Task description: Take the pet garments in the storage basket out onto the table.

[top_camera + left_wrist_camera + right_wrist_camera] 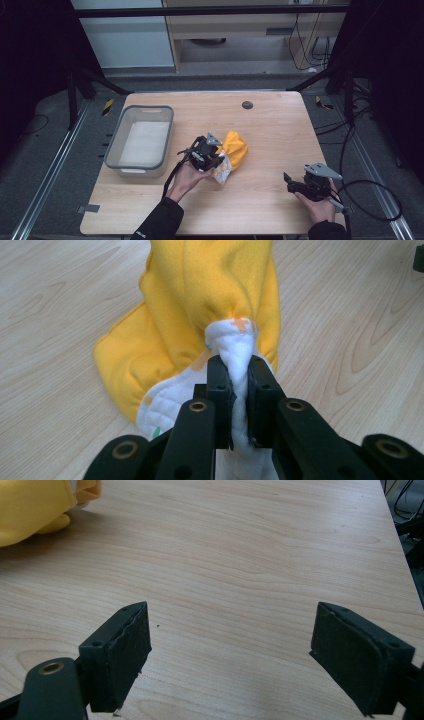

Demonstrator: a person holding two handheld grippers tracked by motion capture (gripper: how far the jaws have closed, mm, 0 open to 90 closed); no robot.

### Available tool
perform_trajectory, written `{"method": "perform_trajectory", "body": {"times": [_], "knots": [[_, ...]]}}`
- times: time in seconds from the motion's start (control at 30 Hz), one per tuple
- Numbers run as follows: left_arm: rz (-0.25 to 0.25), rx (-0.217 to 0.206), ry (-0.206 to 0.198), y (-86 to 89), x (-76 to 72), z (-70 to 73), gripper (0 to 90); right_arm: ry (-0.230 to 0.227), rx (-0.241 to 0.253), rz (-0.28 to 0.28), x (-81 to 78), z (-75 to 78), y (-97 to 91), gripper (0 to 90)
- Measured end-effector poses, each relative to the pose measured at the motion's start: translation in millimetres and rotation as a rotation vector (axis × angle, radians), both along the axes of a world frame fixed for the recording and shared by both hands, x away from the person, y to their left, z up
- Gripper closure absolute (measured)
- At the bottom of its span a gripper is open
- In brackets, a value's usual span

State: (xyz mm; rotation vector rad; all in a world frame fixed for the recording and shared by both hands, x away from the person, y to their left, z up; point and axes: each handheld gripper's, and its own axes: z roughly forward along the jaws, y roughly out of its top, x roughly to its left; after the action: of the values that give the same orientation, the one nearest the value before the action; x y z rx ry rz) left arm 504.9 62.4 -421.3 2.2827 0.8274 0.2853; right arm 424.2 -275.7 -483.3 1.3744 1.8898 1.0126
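A bunched yellow cloth (235, 147) with a white quilted lining lies near the middle of the wooden table (270, 125). My left gripper (216, 161) is shut on a fold of the white lining (239, 352), with the yellow cloth (210, 295) spreading out beyond the jaws. My right gripper (292, 184) rests low over the table's near right part, its jaws wide open with bare wood between them (230, 645). A corner of the yellow cloth (30, 510) shows at the upper left of the right gripper view.
A grey plastic bin (116, 152) with a white liner stands at the table's left side. A small dark round cap (247, 105) sits in the tabletop near the far edge. Cables (370, 192) trail off the right edge.
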Motion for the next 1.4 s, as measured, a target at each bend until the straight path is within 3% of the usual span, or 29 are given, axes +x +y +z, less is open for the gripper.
{"method": "perform_trajectory", "body": {"times": [0.63, 1.1, 1.3, 1.4], "knots": [[-0.037, 0.011, 0.011, -12.8, -1.8, -17.5, 78.0, 0.004, -0.008, 0.004, 0.1, -0.5, 0.5, 15.9], [-0.041, 0.003, 0.007, -8.6, -6.5, -15.7, 53.4, 0.005, -0.016, 0.005, 0.8, -1.4, 0.7, 15.7], [-0.046, -0.011, -0.025, -3.8, -12.7, -11.8, 40.9, 0.009, -0.015, 0.004, 0.8, -1.5, 0.9, 15.4], [-0.055, -0.018, -0.023, -0.5, -14.4, -10.2, 33.8, 0.009, -0.017, 0.006, 0.9, -1.6, 1.0, 15.3]]}}
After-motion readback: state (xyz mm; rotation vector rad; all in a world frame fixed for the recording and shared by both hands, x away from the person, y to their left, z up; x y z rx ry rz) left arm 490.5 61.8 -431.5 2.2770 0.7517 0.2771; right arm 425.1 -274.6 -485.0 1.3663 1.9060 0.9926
